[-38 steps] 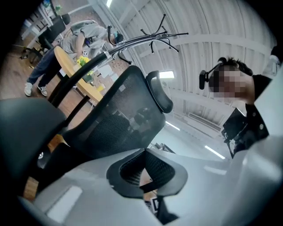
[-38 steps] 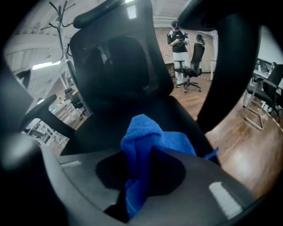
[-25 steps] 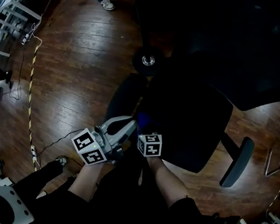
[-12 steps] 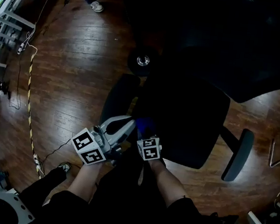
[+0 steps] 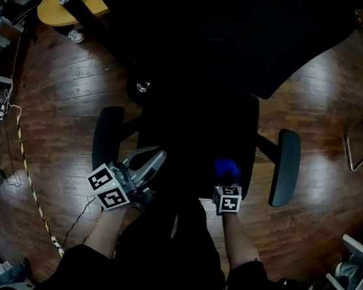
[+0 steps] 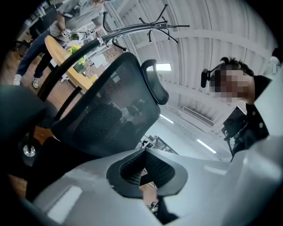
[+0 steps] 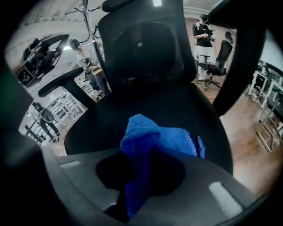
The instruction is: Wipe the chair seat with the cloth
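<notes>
The cloth [image 7: 154, 139] looks soft, light and limp, likely to bunch as it drags; a pinch on a gathered fold suits it. The right gripper [image 7: 141, 174] has its fingers pinching such a fold, the rest spilling forward over the chair seat [image 7: 115, 119]; the left gripper [image 6: 143, 170] has its fingers pressed together on nothing.

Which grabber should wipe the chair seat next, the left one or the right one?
Right, I'd say. The right gripper is shut on the blue cloth, just over the chair seat. The left gripper is shut, holds nothing and aims up at the chair back.
</notes>
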Demonstrator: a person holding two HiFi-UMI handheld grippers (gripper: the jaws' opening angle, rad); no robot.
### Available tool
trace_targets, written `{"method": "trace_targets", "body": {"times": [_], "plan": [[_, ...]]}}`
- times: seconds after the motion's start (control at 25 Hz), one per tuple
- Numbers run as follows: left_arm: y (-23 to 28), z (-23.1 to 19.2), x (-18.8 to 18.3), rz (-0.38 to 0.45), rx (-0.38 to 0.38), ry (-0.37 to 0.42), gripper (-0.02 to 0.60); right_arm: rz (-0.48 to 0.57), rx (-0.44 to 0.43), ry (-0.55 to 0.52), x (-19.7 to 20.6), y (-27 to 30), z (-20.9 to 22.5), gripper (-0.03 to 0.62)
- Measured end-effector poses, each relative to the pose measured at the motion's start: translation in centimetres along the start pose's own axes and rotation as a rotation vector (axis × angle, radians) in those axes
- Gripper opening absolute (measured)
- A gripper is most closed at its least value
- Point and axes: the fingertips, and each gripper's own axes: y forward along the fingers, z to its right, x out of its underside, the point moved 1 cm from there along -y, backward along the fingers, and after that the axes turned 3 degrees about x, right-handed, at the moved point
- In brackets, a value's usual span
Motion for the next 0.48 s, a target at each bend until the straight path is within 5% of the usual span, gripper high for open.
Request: {"method": "trace_targets", "body": {"times": [0.24, 0.48], "plan": [[4.4, 1.3, 1.4, -0.040, 0.058, -0.008, -0.012, 0.053, 0.138, 0.122, 0.5, -3.4, 7.4, 0.064], [5.2, 1.9, 1.8, -0.054, 0.060, -0.007, -0.011, 0.074, 0.104, 0.157, 0.7, -3.8, 8.1, 0.064]]}}
